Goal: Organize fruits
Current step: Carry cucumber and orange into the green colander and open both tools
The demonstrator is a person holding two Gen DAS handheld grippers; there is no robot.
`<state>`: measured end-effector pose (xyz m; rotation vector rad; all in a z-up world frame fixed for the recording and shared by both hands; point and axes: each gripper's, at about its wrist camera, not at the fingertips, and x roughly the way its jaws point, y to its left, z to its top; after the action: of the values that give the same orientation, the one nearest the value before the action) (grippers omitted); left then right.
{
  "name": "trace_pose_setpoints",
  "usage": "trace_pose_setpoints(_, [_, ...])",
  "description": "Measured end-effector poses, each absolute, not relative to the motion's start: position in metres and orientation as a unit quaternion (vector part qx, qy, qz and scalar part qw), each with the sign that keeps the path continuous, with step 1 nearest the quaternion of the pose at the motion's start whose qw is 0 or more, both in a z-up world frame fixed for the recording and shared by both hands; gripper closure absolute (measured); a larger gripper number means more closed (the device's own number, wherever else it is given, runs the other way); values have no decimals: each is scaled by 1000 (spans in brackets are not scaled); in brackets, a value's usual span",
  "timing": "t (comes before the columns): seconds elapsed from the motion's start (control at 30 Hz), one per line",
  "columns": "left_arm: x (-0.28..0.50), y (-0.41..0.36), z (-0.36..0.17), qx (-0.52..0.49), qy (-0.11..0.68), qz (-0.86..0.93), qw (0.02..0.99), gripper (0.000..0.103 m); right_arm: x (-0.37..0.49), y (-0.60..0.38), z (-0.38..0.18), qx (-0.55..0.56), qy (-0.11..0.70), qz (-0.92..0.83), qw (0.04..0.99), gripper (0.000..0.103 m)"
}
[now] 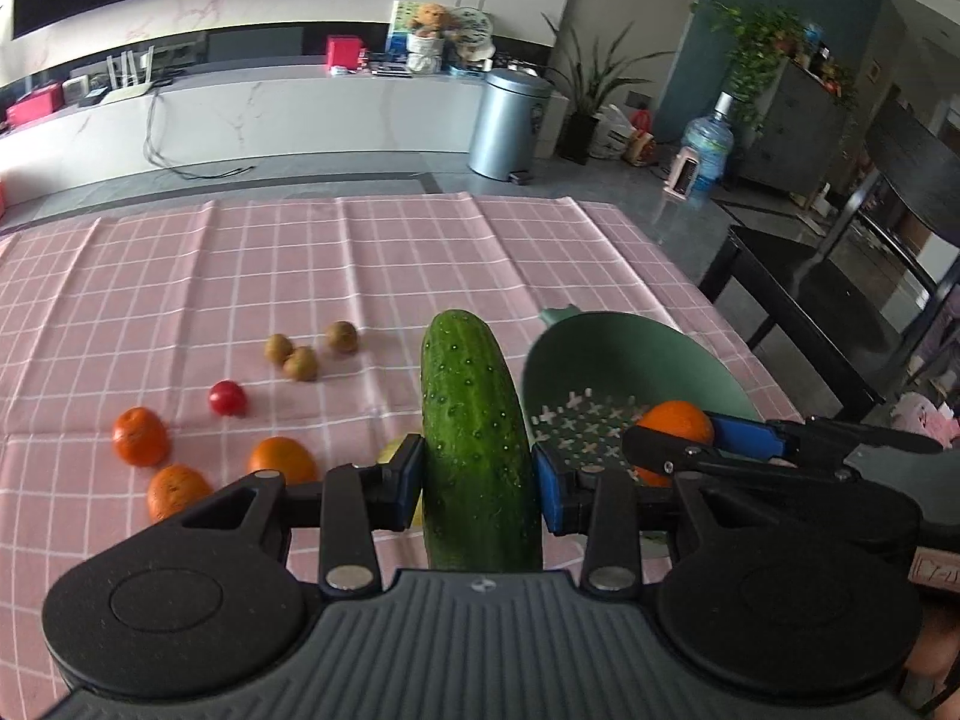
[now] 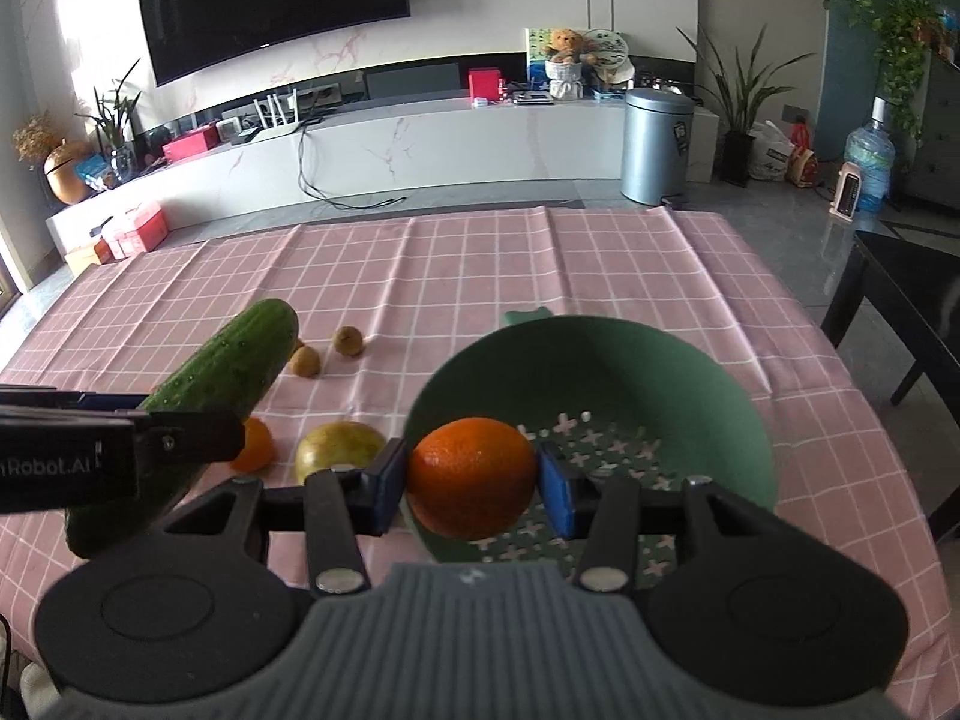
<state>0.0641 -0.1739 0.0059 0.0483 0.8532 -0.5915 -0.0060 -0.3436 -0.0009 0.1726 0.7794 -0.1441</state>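
Both grippers carry a load toward the green colander (image 2: 708, 372), which sits on the pink checked cloth (image 2: 480, 264) at the right of the bench and looks empty, its cross-shaped holes showing bare. The left gripper (image 1: 477, 477) pinches a cucumber (image 1: 474, 432) across its middle, blue fingers (image 1: 549, 489) pressed on either flank; holding it near the centre probably keeps the long body from tipping. It hangs clear of the cloth, just left of the colander. The right gripper (image 2: 474, 480) pinches an orange (image 2: 473, 477) at its widest girth, a sensible hold for a round fruit, and from its own camera the orange sits in front of the colander's near rim, likely about to be lowered in. Loose on the cloth lie three more oranges (image 1: 141, 437), a red tomato (image 1: 227, 398), three small brown fruits (image 1: 300, 362) and a yellow-green round fruit (image 2: 339, 450), so most of the sorting is not yet done.
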Motion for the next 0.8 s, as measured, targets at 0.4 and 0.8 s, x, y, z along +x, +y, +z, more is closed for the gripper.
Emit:
trace_pose_setpoints(0.4, [83,-267,-18,120,413,-350,832,60,17,-409,-31,85,416,-95,900,60])
trace_pose_setpoints(0.8, [98,-290,-51,146,443,-364,806,60,25,-420,-61,45,442,-67,893,60])
